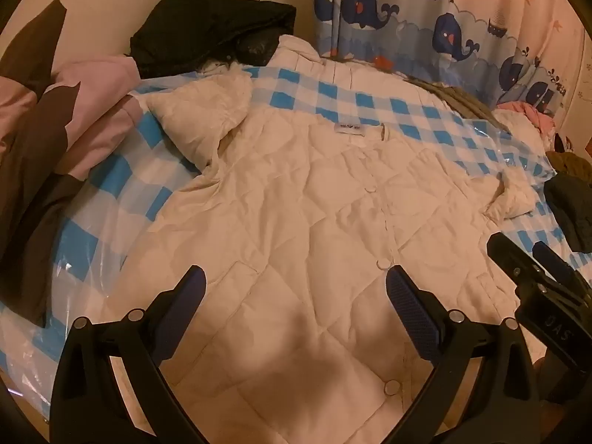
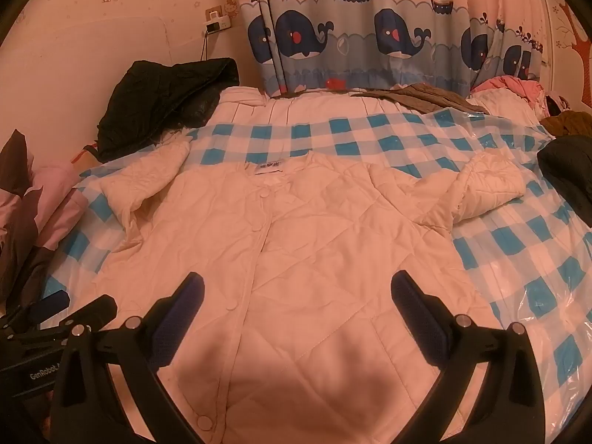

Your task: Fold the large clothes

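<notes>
A white quilted jacket (image 1: 296,199) lies flat, front up and buttoned, on a blue-and-white checked cover (image 1: 370,103). Its sleeves are bunched at the upper left (image 1: 199,118) and right (image 1: 510,196). My left gripper (image 1: 296,288) is open and empty above the jacket's lower front. My right gripper (image 2: 296,288) is also open and empty above the lower front of the jacket (image 2: 314,222). The right gripper shows at the right edge of the left wrist view (image 1: 529,259); the left gripper shows at the left edge of the right wrist view (image 2: 59,310).
A black garment (image 1: 207,26) lies at the far left by the wall. A pink and brown pillow (image 1: 55,140) lies left. A whale-print curtain (image 2: 370,37) hangs behind. Dark clothes (image 2: 566,170) and pink clothes (image 2: 507,88) lie at the right.
</notes>
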{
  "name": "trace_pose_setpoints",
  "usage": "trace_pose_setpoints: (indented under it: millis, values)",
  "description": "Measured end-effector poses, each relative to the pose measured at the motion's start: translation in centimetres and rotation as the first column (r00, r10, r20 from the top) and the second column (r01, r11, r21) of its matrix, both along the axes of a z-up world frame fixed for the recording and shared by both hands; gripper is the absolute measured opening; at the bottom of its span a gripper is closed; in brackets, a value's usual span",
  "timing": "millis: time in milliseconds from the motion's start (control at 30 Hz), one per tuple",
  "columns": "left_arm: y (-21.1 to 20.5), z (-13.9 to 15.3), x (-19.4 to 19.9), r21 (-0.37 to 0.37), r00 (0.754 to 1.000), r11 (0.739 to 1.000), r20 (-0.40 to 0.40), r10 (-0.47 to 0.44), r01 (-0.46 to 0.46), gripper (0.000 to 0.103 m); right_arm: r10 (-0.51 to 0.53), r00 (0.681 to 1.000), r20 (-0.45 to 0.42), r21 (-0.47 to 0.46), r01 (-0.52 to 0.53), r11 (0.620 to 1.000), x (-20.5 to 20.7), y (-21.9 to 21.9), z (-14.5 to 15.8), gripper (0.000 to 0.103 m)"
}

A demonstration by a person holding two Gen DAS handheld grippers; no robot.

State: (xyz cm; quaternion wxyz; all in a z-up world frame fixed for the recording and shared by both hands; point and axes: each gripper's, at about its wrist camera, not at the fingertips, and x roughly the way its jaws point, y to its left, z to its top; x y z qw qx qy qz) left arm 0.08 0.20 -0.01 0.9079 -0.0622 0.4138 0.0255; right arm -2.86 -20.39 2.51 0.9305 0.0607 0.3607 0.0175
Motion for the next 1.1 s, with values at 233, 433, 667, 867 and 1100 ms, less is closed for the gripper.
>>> trace_pose_setpoints:
  millis: [233, 433, 667, 867, 1100]
  values:
    - [-0.1, 0.5, 0.3, 0.042, 1.0, 0.999, 0.009, -0.003, 0.003, 0.094, 0.003, 1.0, 0.0, -0.001, -0.003, 1.0, 0.0, 0.1, -0.1, 0.097]
    - [-0.4, 0.2, 0.7, 0.043, 1.0, 0.999, -0.029, 0.011, -0.009, 0.095, 0.01, 1.0, -0.014, -0.01, -0.01, 1.0, 0.2, 0.1, -0.2, 0.097]
    - [-0.1, 0.1, 0.2, 0.039, 1.0, 0.999, 0.02, 0.002, -0.002, 0.095, 0.025, 0.999, -0.034, -0.032, -0.026, 0.999, 0.4, 0.9, -0.7, 0.097]
    - [-0.9, 0.5, 0.3, 0.063, 0.998, 0.997, 0.042, -0.036, 0.034, 0.095, 0.024, 0.999, -0.024, -0.042, -0.025, 0.999, 0.3, 1.0, -0.6, 0.097]
    - [-1.2, -0.2, 1.0, 0.044, 0.999, 0.998, 0.014, -0.044, 0.044, 0.095, 0.026, 1.0, -0.016, -0.055, -0.027, 0.998, 0.0, 1.1, -0.3, 0.097]
